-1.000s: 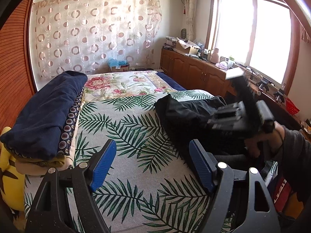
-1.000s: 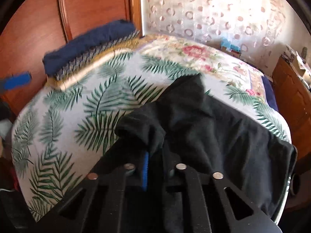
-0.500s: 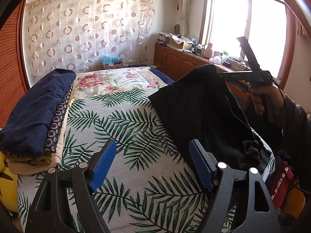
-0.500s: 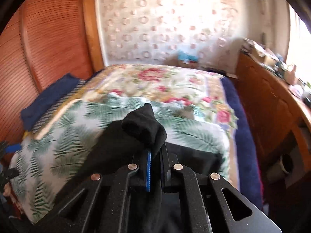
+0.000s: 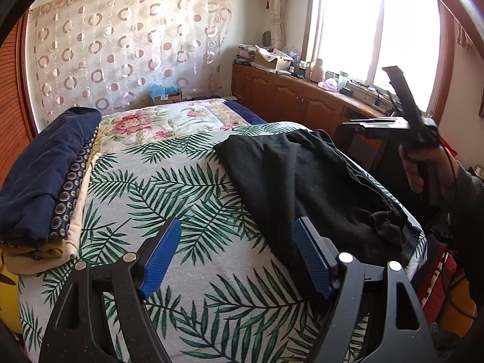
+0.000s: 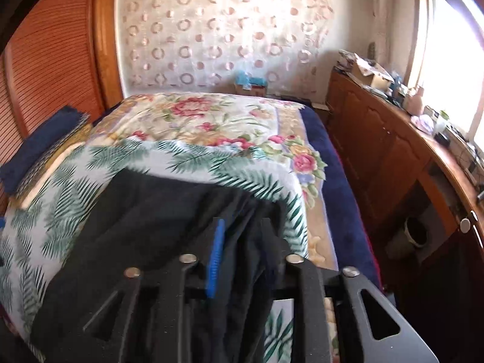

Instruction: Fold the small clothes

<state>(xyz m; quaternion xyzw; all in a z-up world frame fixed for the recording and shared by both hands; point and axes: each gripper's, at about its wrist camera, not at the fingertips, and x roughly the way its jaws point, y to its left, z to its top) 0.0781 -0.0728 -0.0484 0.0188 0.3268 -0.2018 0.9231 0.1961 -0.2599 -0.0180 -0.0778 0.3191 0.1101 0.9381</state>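
A black garment (image 5: 305, 181) lies spread on the right side of the palm-leaf bedspread (image 5: 169, 193). My left gripper (image 5: 239, 254) is open and empty, low over the bed's near edge, its right finger beside the garment's near edge. My right gripper (image 6: 242, 251) hovers over the garment (image 6: 145, 217) with its jaws parted; black cloth lies between and below them, no longer pinched. In the left wrist view the right gripper's body (image 5: 393, 124) is held up to the right, clear of the garment.
A stack of folded clothes (image 5: 45, 175), navy on top, sits at the bed's left edge. A floral quilt (image 5: 157, 121) covers the far half. Wooden cabinets (image 5: 302, 99) with clutter run along the right wall under the window.
The right gripper lifted the black garment, swung it up and out, then opened and let it drop flat on the bed. The left gripper stayed open in place.
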